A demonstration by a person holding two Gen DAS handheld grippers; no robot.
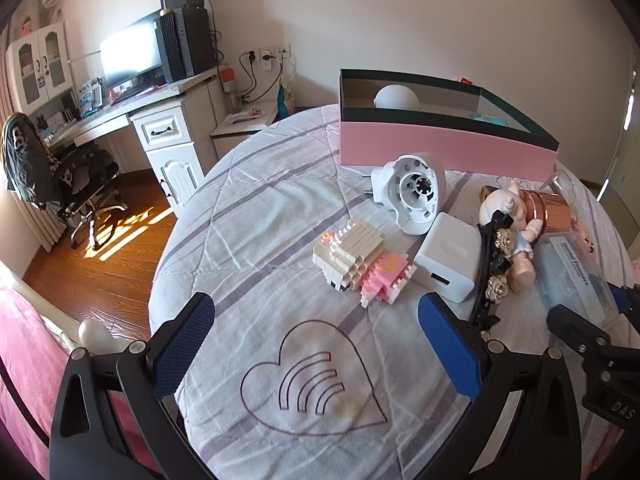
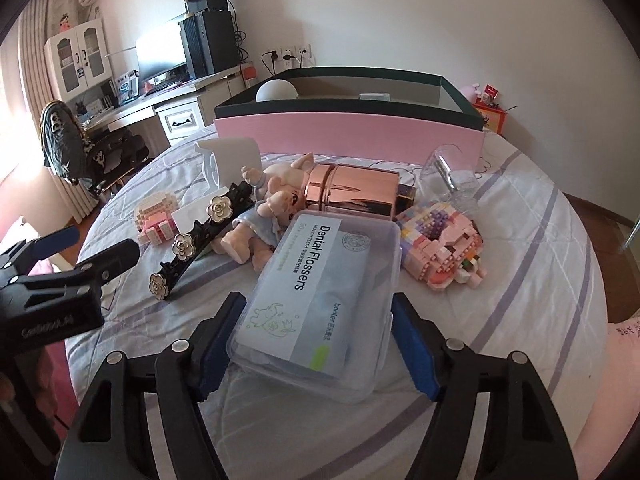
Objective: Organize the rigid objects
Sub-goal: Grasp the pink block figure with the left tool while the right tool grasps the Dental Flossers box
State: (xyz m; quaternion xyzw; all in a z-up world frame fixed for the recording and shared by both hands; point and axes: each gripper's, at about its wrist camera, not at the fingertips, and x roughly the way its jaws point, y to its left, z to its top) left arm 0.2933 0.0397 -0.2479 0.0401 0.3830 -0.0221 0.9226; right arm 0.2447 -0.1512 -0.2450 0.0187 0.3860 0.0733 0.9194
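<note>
Clear dental flosser box (image 2: 320, 304) lies flat on the bedspread (image 2: 520, 240).

A pink, dark-green-rimmed cardboard box (image 2: 348, 134) sits at twelve o'clock on the white, lilac-striped quilt (image 2: 532, 216).

A bed (image 1: 256, 216) covered by a pale quilt with grey-purple stripes and a stitched heart outline (image 1: 308, 380). Lying on it: a pink open box (image 1: 440, 148), a white plug-in device (image 1: 412, 192), a white cube (image 1: 448, 260), two brick-built figures (image 1: 360, 264) (image 2: 444, 244), a flowered hair clip (image 2: 192, 240), a pig doll (image 2: 260, 216), a rose-gold canister (image 2: 352, 194), a dental flosser case (image 2: 316, 300) and a clear glass jar (image 2: 452, 176).
</note>
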